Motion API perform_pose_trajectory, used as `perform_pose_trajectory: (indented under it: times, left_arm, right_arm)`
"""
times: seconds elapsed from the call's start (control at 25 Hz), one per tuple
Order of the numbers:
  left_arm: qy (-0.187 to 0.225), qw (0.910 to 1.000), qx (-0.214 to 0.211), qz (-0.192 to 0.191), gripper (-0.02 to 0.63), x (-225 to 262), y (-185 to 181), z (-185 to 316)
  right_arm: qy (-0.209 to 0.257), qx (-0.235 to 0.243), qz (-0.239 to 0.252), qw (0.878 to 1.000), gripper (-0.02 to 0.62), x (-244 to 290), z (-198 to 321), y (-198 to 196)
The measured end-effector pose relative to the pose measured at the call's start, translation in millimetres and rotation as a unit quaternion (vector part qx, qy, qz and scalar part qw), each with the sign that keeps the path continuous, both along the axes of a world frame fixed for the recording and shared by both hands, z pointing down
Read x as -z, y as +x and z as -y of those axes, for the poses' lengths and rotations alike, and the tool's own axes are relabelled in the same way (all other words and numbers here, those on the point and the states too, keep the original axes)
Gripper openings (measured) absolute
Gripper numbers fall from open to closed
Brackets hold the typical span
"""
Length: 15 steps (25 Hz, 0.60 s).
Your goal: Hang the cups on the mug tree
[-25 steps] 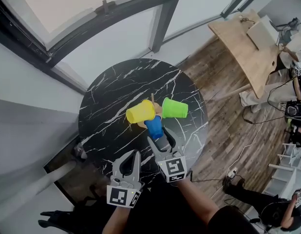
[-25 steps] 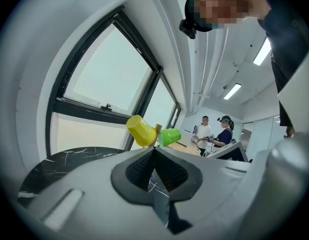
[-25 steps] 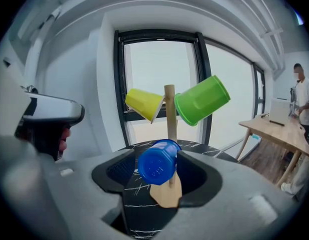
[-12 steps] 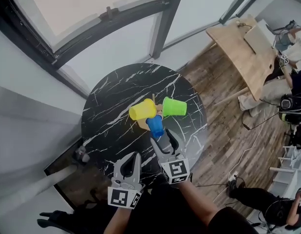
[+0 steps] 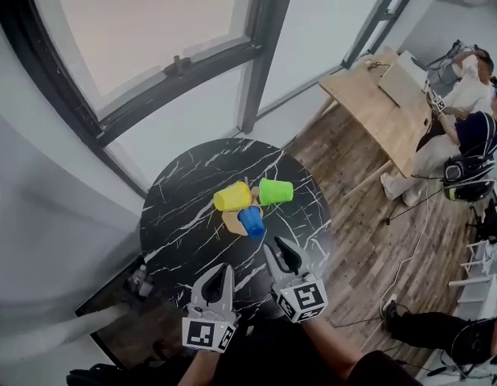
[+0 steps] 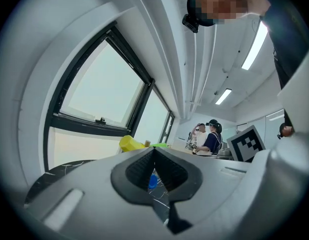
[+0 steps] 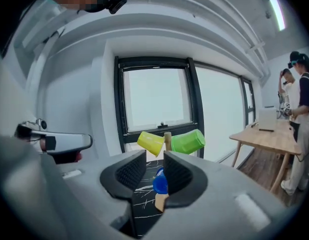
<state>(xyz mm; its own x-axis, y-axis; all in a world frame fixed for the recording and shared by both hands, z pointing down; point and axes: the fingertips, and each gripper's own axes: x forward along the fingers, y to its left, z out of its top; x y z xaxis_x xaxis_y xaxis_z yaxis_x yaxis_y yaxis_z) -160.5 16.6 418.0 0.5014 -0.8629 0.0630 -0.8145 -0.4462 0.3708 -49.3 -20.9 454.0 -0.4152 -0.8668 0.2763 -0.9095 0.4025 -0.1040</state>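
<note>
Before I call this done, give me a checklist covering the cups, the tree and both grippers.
1. Yellow cup hanging on the mug tree: ok.
2. Green cup hanging on the opposite side: ok.
3. Blue cup hanging lower, on the near side: ok.
4. Tree upright on the table: ok.
5. Left gripper empty, fingers together: ok.
6. Right gripper empty and apart from the tree: ok. Its fingers have just been closing, a gap remains, and nothing is between them.
</note>
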Motion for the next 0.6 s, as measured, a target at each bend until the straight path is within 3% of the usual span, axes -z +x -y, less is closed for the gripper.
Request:
perform_pose_trajectory:
  times: [0.2,0.6]
  left_arm:
    - [0.012,0.9997,-0.021,0.006,0.000,12.4,5.1,-12.8]
    - [0.007,0.9995,-0.008,0.029,0.002,14.4,21.5,-38.8]
  right_arm:
    - [-0.012,-0.019,0.011,1.000,0.003,13.8,-22.1,8.8]
    - [-0.025,0.013,0.038,0.999,0.003,21.7,-57.3,20.3]
